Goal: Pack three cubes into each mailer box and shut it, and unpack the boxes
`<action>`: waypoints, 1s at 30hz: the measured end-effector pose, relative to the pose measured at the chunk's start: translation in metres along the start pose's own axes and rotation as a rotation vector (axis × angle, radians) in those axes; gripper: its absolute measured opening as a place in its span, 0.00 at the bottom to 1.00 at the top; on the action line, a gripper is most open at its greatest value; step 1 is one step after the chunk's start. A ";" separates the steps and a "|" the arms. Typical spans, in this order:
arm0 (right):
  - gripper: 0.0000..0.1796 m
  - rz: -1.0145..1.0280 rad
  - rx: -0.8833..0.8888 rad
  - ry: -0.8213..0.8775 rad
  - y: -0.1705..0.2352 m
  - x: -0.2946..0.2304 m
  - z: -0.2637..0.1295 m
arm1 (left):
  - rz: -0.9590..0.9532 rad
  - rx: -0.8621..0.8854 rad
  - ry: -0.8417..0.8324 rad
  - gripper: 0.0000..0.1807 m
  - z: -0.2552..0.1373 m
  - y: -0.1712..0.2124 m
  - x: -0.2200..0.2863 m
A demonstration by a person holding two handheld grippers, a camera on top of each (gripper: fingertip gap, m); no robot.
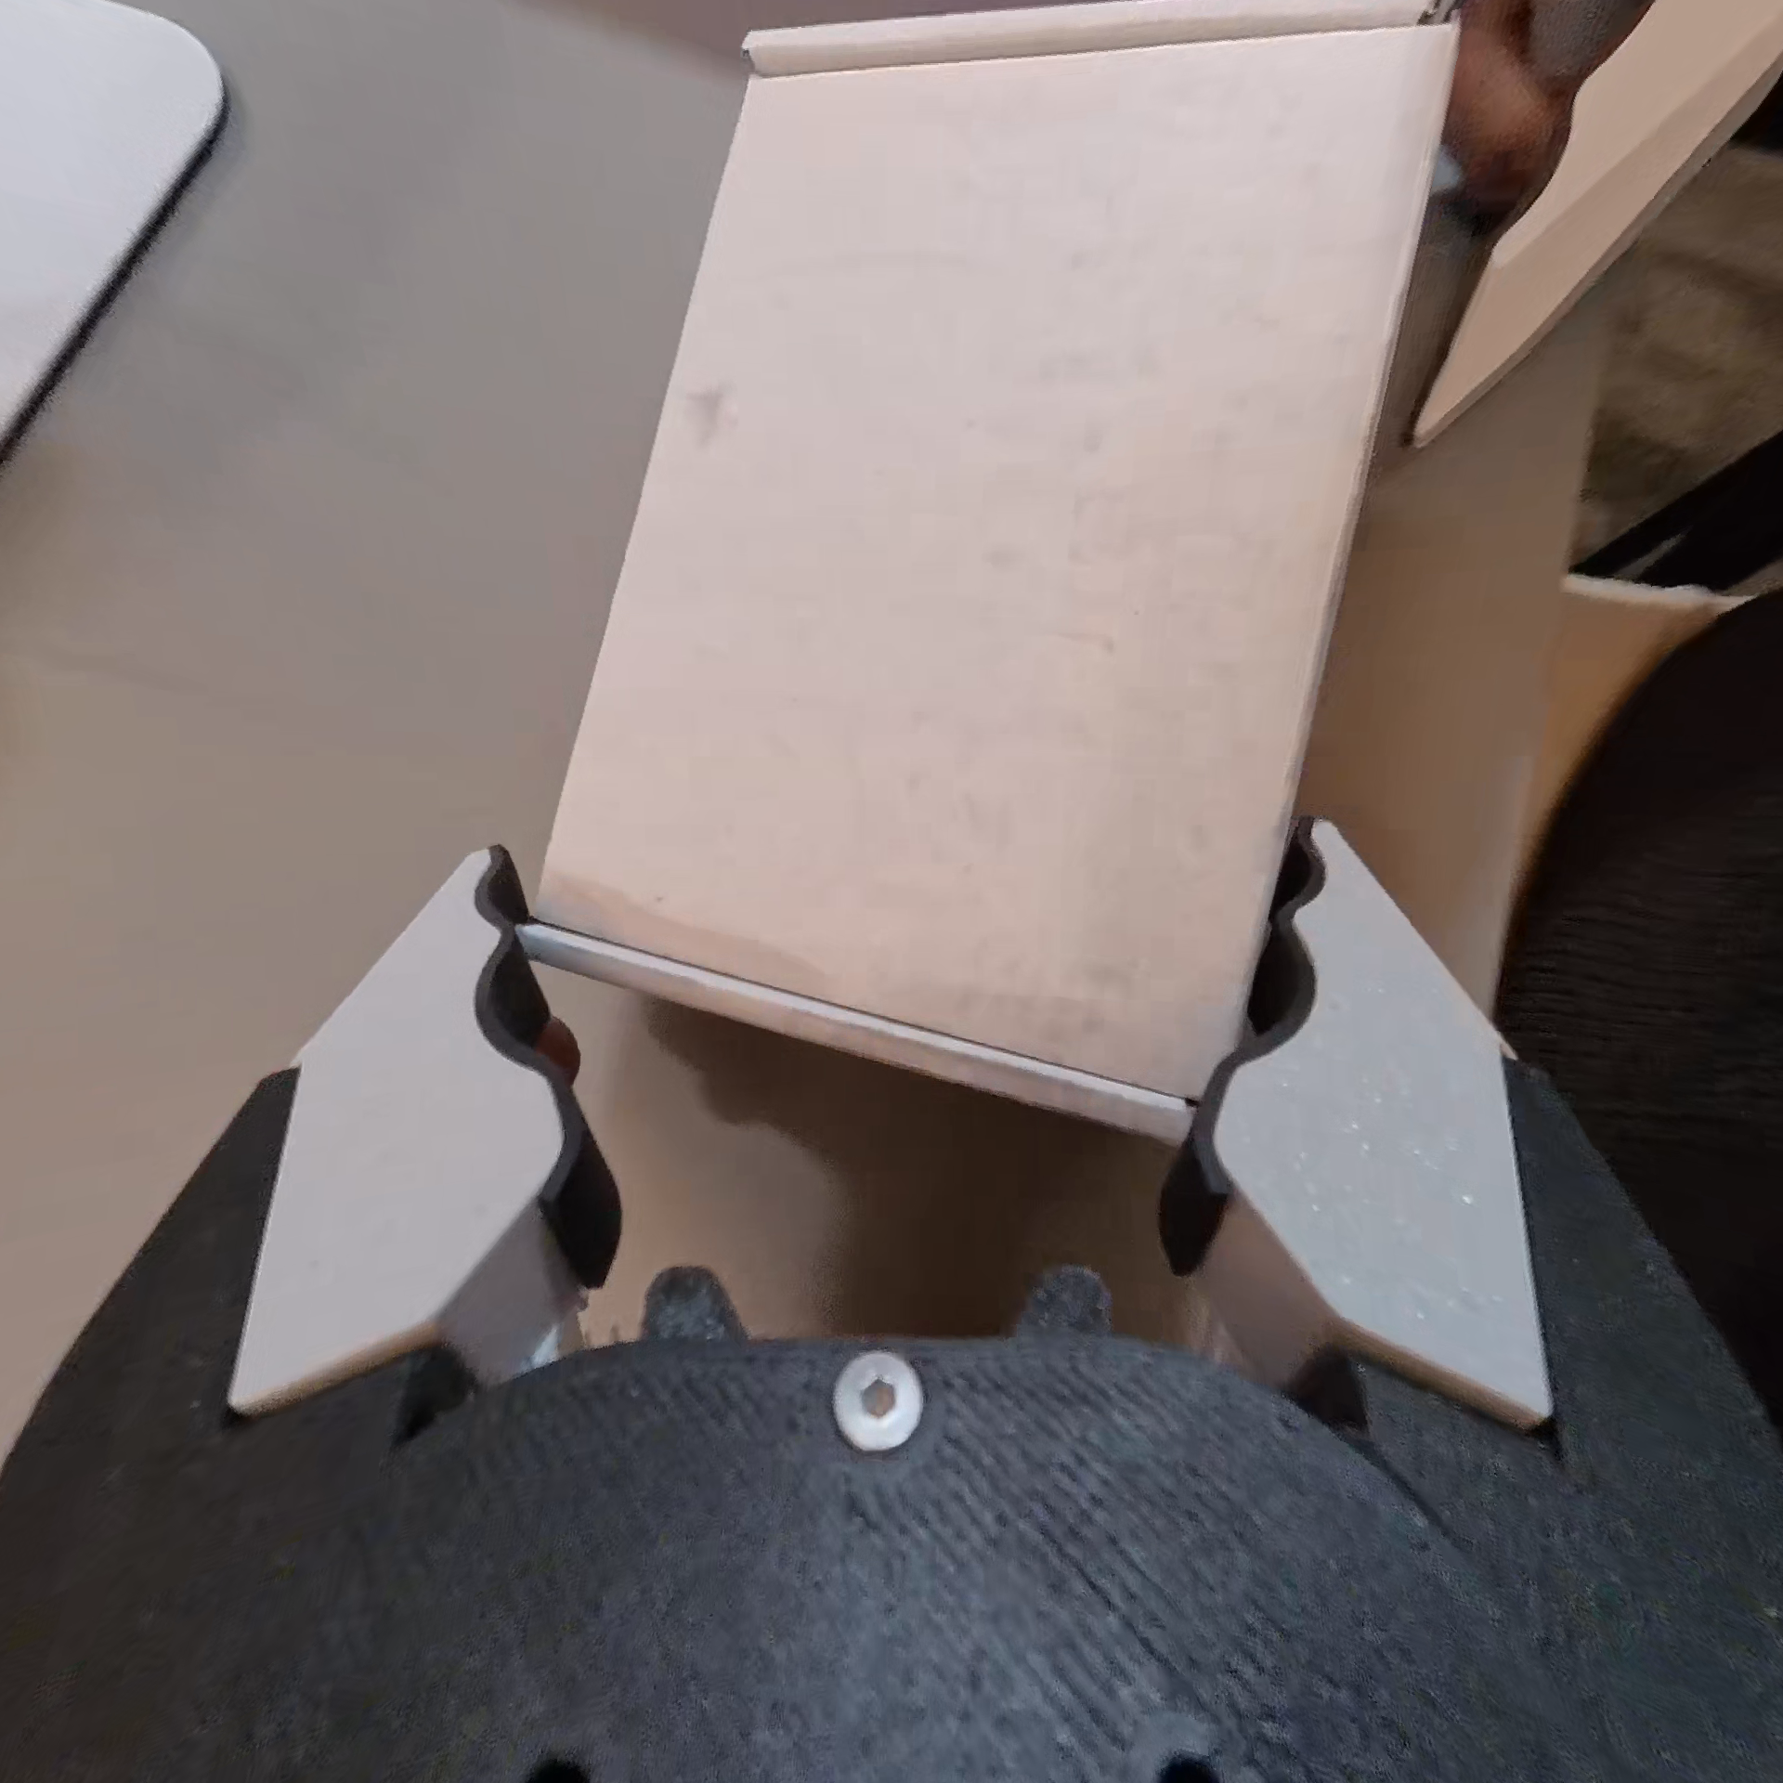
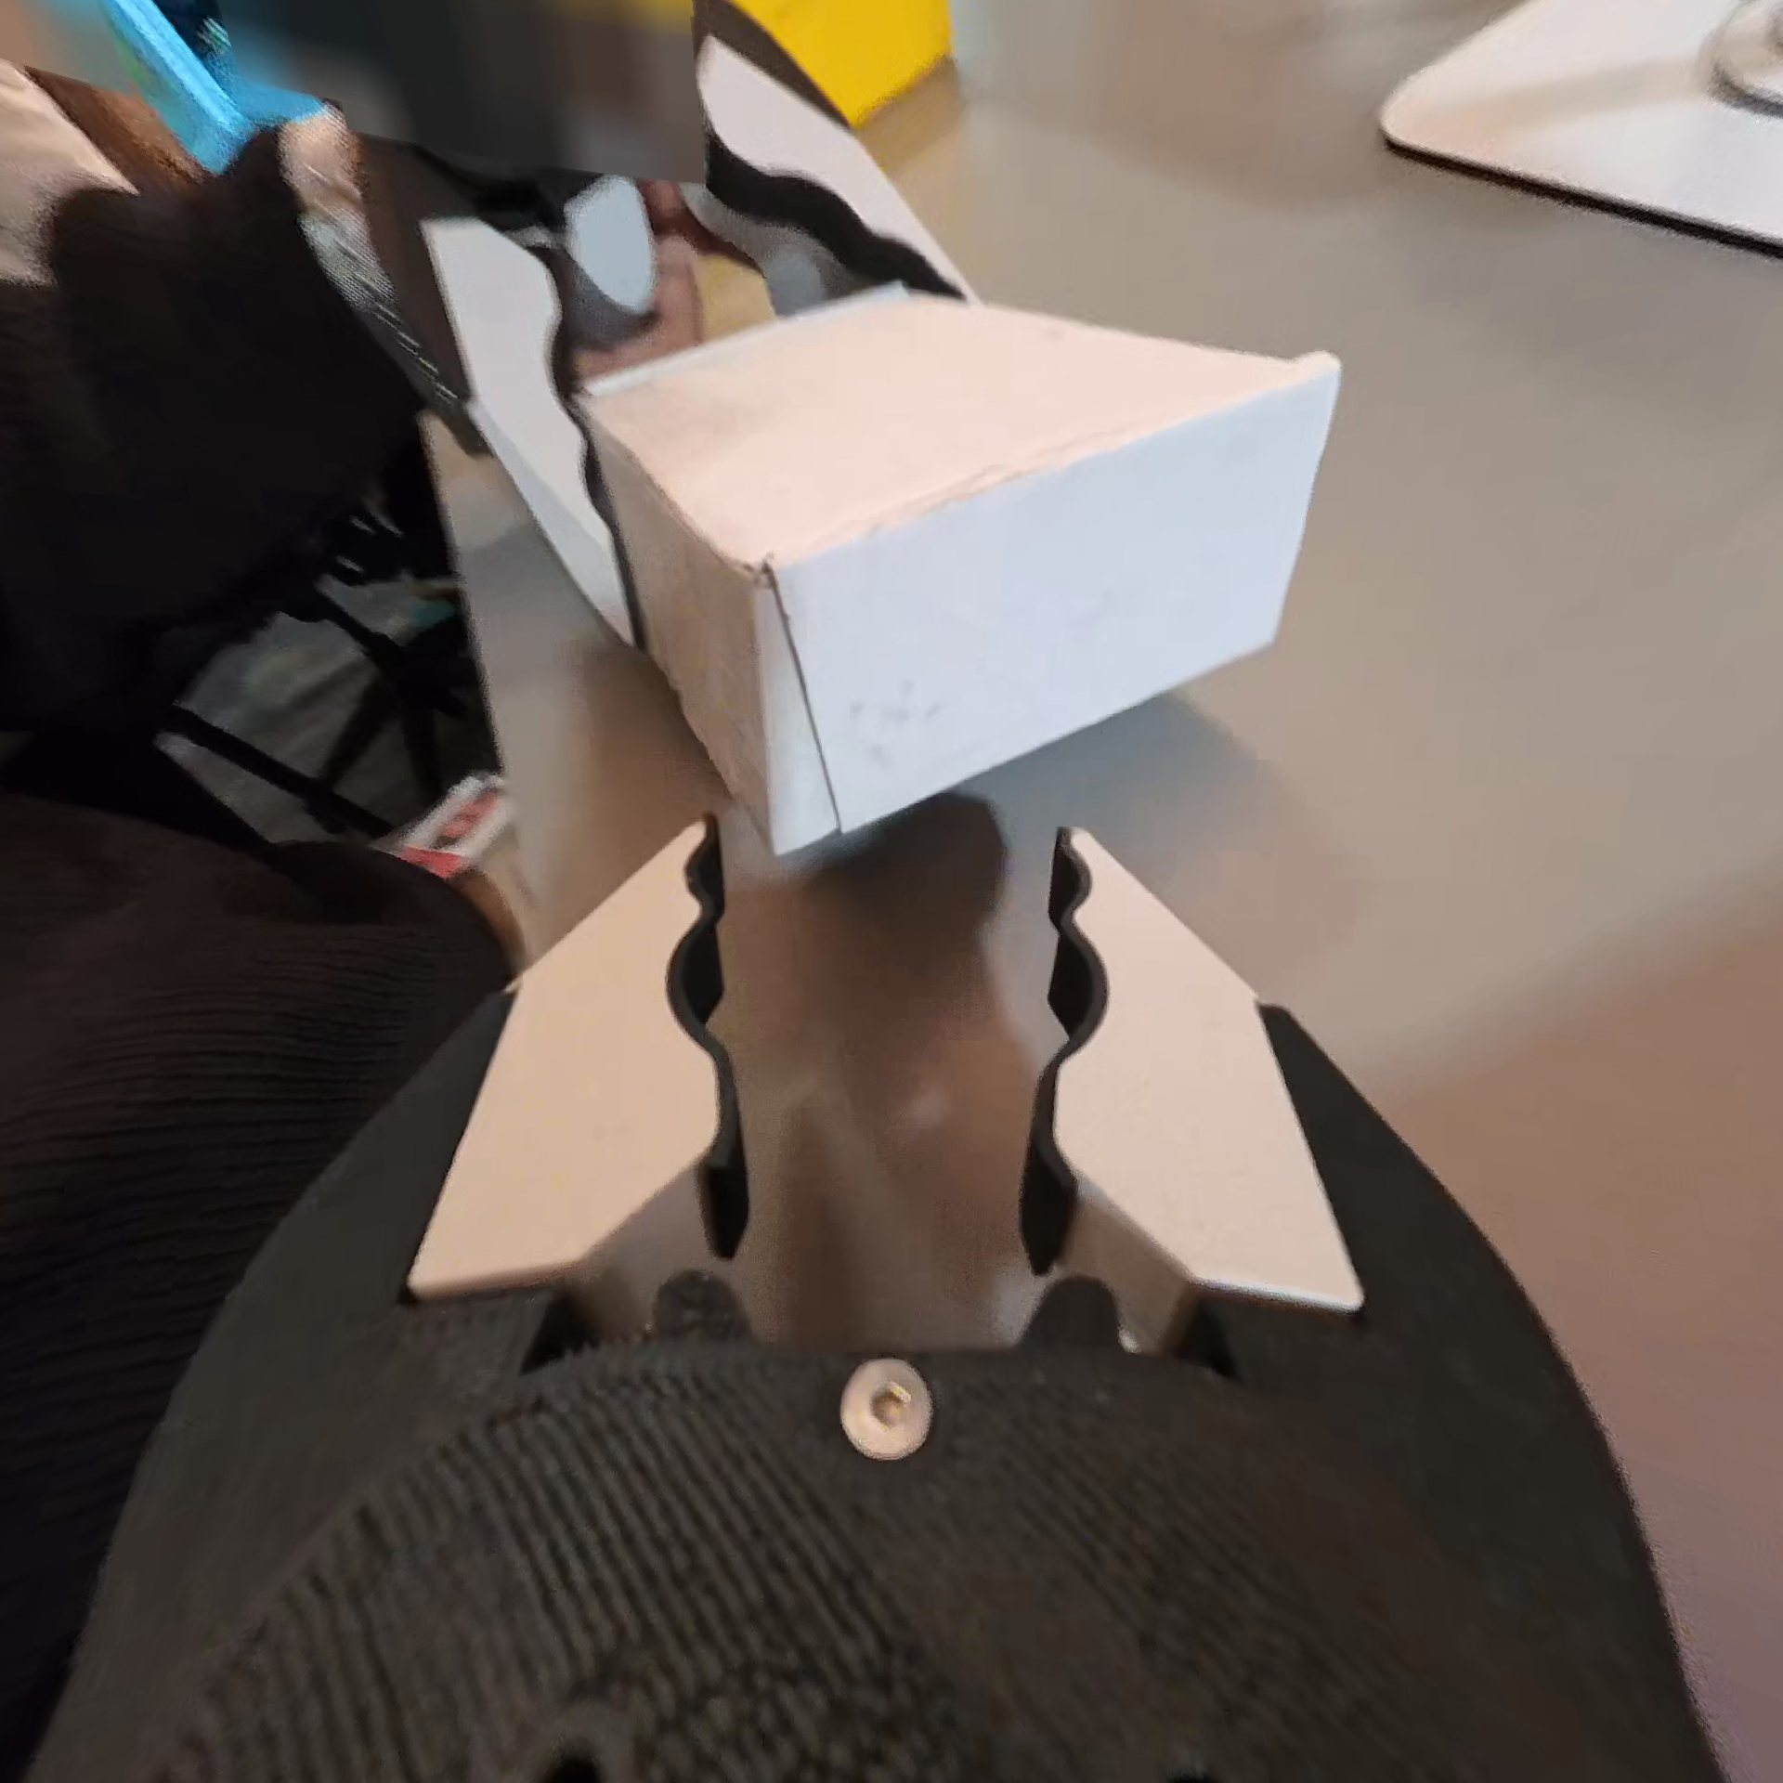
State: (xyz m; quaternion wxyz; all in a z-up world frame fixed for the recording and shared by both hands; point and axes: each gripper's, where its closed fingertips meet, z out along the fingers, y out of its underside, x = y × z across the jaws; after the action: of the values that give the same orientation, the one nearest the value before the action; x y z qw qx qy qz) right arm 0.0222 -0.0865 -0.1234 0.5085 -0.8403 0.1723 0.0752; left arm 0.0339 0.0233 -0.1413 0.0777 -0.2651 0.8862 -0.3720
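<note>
The left gripper (image 1: 859,974) is clamped across the near end of the closed white mailer box (image 1: 965,540), one finger on each side wall, and holds it clear of the grey table (image 1: 289,579). The box's long axis runs straight out from the fingers. The right gripper (image 2: 883,878) is released and empty; the box's free corner lies just ahead, slightly left of its gap.

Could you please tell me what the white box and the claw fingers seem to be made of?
White box: probably matte cardboard, given its folded seams, flap edges and scuff marks.
Right claw fingers: seemingly brushed metal plates, flat with a dull grey sheen, edged with wavy matte black pads, perhaps rubber.
</note>
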 end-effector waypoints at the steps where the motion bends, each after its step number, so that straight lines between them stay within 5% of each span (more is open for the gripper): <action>1: 0.37 0.019 0.029 -0.051 -0.005 -0.008 -0.001 | -0.016 0.007 0.025 0.82 -0.002 0.000 0.003; 6: 0.24 0.090 0.081 -0.211 -0.014 -0.027 -0.006 | -0.033 0.017 0.078 0.82 -0.006 0.001 0.011; 25: 0.04 -0.081 0.112 -0.189 -0.024 -0.037 -0.014 | -0.020 0.015 0.087 0.81 -0.005 0.003 0.015; 27: 0.08 -0.085 0.111 -0.167 -0.022 -0.032 -0.015 | -0.036 0.027 0.089 0.81 -0.004 0.000 0.015; 30: 0.37 -0.139 0.160 -0.030 -0.033 -0.014 -0.024 | -0.071 0.038 0.099 0.81 -0.005 -0.002 0.014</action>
State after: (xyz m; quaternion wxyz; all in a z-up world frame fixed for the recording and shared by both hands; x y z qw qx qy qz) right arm 0.0203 -0.0911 -0.0806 0.5806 -0.8056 0.1113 0.0381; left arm 0.0215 0.0179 -0.1356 0.0257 -0.2763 0.8716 -0.4040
